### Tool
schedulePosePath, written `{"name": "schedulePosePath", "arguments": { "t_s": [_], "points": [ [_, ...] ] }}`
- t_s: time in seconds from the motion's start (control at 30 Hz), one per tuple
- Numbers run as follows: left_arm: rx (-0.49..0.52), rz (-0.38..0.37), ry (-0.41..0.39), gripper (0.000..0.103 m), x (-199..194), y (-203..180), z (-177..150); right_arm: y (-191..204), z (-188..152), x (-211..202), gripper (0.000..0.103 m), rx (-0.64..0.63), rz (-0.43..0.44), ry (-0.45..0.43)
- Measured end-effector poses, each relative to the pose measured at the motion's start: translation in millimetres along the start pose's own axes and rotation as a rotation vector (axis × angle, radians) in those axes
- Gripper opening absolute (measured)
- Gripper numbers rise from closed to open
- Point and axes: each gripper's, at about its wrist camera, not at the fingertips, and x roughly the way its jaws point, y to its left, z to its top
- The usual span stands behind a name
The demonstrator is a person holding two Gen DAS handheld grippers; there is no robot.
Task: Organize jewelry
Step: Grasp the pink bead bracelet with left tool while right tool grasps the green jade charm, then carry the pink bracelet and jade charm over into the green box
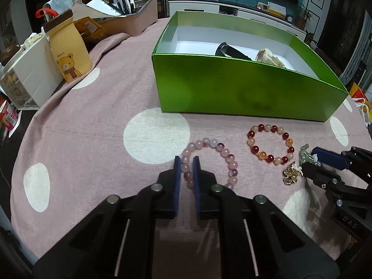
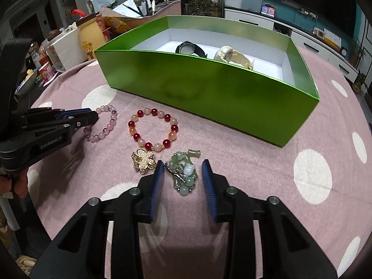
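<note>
A pale pink bead bracelet lies on the pink cloth; my left gripper has its jaws closed on the bracelet's left side. It also shows in the right wrist view. A red and orange bead bracelet lies to its right. A gold flower brooch and a green jade bead piece lie nearer. My right gripper is open, its jaws on either side of the jade piece. The green box holds a black watch and a cream watch.
A bear-print paper bag, a white drawer unit and a pink desk organiser stand at the table's far left. The cloth-covered table is round, its edge curving close on the left.
</note>
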Motion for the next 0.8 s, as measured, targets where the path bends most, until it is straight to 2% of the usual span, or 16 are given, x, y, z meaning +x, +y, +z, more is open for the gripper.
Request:
{"name": "schedulePosePath", "arguments": {
  "t_s": [0.2,0.6,0.8],
  "points": [
    [-0.046,-0.053,0.01,0.007,-2.3,7.8,0.7,-2.6,0.4,-3.6,0.014,0.019,0.019,-0.019],
    [-0.054,-0.122,-0.057,0.007,-37.5,7.5,6.8,-12.9,-5.2,-36.6,0.013,0.072,0.026,-0.096],
    [-0.031,-0.122,-0.101,0.007,-58.3,2.2,14.7,-20.6,-2.7,-59.6,0.013,0.094,0.016,-0.156]
  ]
}}
